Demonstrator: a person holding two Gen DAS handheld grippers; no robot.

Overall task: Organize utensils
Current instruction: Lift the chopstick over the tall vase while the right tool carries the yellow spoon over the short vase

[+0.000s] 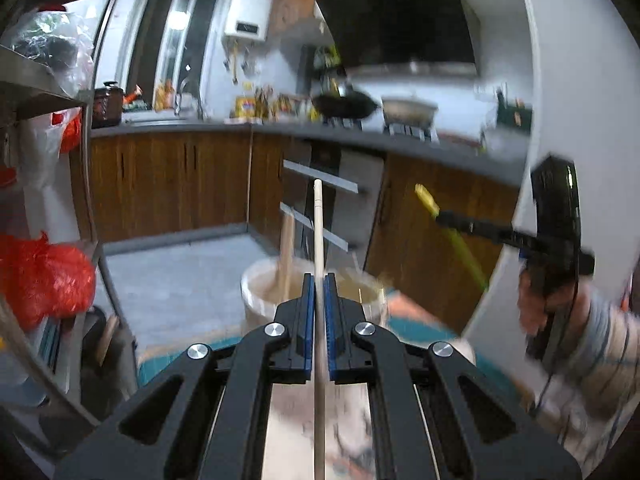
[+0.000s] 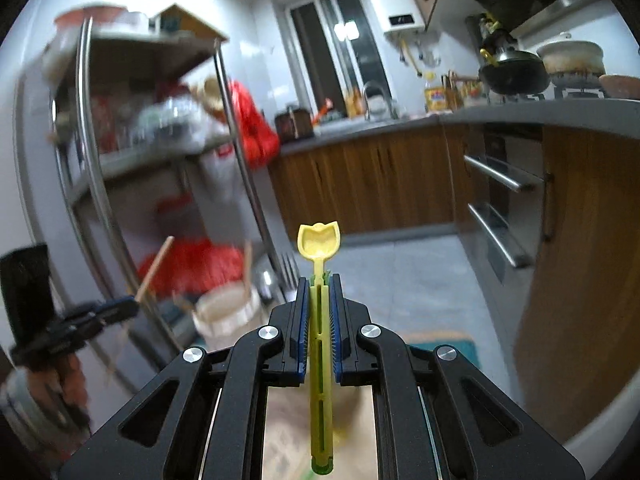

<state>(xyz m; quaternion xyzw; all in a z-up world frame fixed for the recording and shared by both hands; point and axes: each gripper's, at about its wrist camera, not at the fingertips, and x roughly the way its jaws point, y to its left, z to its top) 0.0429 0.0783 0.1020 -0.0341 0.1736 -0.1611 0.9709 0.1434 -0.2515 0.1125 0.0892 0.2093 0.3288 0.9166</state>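
Utensils are lifted but not stowed: left tongs clamp a chopstick, right tongs clamp a yellow spoon, above the holder.

Home kitchen, wooden cabinets, wok on stove, wall water heater

Worktop: grey, above brown wooden cabinets.
Stove: a black wok beside a pale pot.
Wall: a white water heater near the window.
Rack: metal shelves holding red bags.
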